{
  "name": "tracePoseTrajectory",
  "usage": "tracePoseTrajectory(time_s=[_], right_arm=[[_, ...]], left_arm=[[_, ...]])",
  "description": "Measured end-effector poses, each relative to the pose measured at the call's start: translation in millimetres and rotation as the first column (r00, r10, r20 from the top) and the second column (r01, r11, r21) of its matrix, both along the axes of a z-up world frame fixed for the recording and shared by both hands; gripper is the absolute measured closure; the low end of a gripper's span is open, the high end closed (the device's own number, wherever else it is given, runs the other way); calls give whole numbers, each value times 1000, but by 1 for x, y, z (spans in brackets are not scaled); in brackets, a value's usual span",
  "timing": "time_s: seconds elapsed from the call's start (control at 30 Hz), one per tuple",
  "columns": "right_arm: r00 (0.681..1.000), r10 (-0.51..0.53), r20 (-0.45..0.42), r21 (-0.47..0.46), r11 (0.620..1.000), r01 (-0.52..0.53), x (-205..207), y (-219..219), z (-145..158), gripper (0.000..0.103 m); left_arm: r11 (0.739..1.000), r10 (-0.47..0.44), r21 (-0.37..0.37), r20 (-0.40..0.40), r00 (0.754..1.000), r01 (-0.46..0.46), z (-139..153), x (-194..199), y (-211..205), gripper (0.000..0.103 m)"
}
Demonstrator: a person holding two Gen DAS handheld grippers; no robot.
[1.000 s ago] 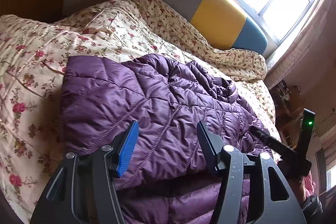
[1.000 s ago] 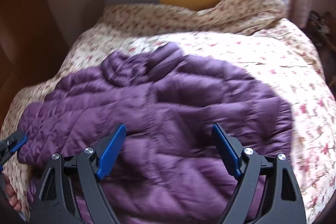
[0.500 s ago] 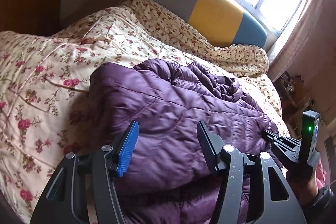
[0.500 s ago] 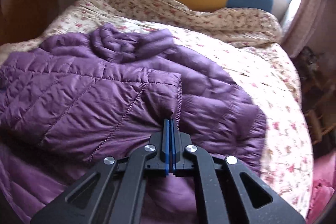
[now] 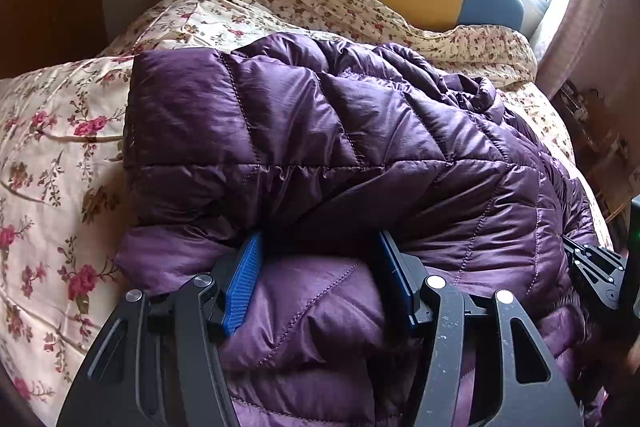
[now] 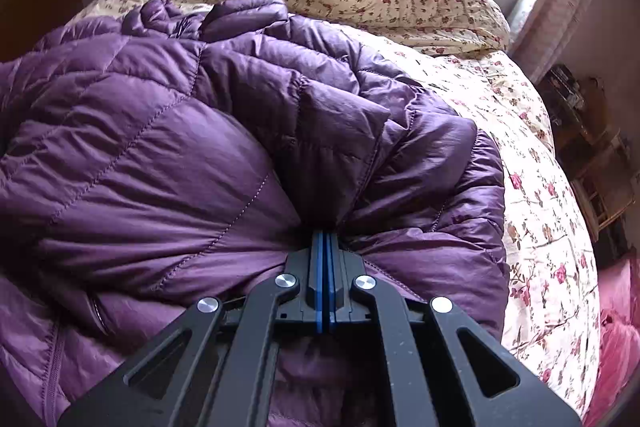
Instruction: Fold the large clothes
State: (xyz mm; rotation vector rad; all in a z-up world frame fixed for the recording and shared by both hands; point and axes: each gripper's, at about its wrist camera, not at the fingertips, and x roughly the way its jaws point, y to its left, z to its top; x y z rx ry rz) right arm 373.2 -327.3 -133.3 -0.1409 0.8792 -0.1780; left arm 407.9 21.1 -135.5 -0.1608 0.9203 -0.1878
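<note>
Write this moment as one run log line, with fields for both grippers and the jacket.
left gripper: open, jacket between fingers | right gripper: shut on jacket | jacket: partly folded on floral bedspread

Nothing readable anywhere tbh: no labels, brands or numbers on the quilted purple puffer jacket [image 5: 360,147] or the cream floral bedspread [image 6: 540,187], though fisheye blur might hide tiny tags.
</note>
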Motion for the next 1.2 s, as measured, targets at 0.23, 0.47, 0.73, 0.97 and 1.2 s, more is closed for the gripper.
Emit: tracePoseTrajectory(time_s=[0.23, 0.47, 0.73, 0.97, 1.2], right_arm=[[998, -42, 55, 30, 999, 40, -12, -12, 31, 56], [988, 8, 152, 34, 999, -13, -11, 14, 67, 44], [989, 49, 142, 73, 996, -60, 21, 52, 56, 41], [992, 91, 90, 22, 995, -93, 43, 65, 14, 40], [990, 96, 104, 33, 994, -100, 45, 62, -5, 40]], left_arm=[[1000, 12, 15, 44, 999, -13, 26, -12, 4, 28], [999, 44, 21, 121, 992, -46, 58, -10, 15, 28], [997, 7, 77, 116, 993, -16, 47, 9, 5, 28], [995, -5, 97, 65, 998, -1, 11, 24, 7, 28], [998, 4, 60, 62, 998, -7, -6, 27, 11, 28]])
